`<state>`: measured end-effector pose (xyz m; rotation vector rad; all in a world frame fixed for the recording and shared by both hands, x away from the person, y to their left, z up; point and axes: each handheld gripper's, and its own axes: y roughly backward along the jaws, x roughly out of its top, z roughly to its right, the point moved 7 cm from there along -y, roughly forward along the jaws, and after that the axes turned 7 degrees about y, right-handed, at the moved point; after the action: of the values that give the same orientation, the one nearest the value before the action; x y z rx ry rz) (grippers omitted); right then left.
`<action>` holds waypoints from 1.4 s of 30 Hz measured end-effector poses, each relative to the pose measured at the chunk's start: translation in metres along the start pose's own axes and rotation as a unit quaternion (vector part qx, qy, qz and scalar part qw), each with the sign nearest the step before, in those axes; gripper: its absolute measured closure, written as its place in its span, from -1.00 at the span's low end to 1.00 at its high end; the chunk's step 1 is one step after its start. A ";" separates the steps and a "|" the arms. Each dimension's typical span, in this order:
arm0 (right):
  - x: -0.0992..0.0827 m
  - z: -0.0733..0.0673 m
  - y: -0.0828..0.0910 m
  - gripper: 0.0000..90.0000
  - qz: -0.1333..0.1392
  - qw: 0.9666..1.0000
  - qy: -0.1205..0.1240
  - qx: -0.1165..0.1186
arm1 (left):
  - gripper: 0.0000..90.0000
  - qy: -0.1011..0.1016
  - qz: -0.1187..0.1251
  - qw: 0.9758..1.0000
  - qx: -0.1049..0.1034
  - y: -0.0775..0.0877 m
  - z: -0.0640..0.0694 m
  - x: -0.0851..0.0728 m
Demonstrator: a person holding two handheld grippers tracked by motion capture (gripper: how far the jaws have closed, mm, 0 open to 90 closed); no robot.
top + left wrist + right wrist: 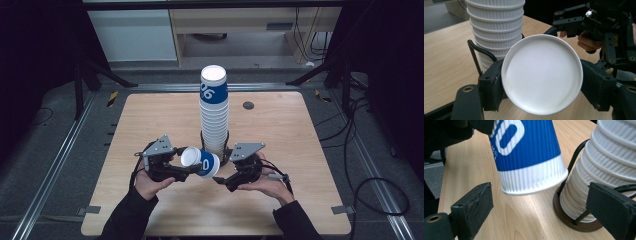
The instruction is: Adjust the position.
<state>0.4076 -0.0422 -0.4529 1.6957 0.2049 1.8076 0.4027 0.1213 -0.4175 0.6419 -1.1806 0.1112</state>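
A single blue and white paper cup [201, 162] is held on its side above the near middle of the desk [280, 125], just in front of the tall stack of cups [215, 112]. In the left gripper view its white closed bottom [542, 74] faces the camera. The left hand-held gripper [186, 172] is clamped on this cup, one black pad on each side of it. The stack stands upright in a dark wire holder [576, 223] with a round base.

The right hand-held gripper [220, 180] is beside the cup's rim end, and its jaws stand wide apart with nothing between them; in the right gripper view the cup's rim [534, 187] hangs in front of them, apart from both pads.

I judge that one cup is already separated from the stack and is now carried by the left gripper alone. The next move probably is to take this cup away from the stack and set it down on a free part of the desk. It calls for keeping the grip soft enough not to crush the paper wall, and for turning the cup upright before release.
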 end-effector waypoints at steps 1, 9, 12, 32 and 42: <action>0.000 0.000 0.001 -0.84 0.003 1.000 -0.002 0.000 | -0.40 0.001 0.004 1.000 -0.001 0.001 0.000 0.001; -0.001 -0.003 -0.003 -0.85 0.016 1.000 -0.011 0.022 | -0.40 0.006 0.027 0.999 -0.026 0.002 0.004 0.004; -0.001 -0.005 -0.004 -0.85 0.019 0.999 -0.010 0.028 | -0.40 0.005 0.027 0.999 -0.035 0.000 0.008 0.003; -0.006 -0.014 -0.018 -0.70 0.019 0.997 -0.003 0.072 | -0.40 -0.001 0.004 0.998 -0.070 -0.016 0.021 -0.006; -0.009 -0.013 -0.017 -0.65 0.007 0.997 0.005 0.072 | -0.48 0.007 -0.010 0.997 -0.074 -0.018 0.019 -0.008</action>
<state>0.4007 -0.0297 -0.4717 1.7921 0.3343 1.8503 0.3910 0.0982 -0.4278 0.5217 -1.1568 0.0103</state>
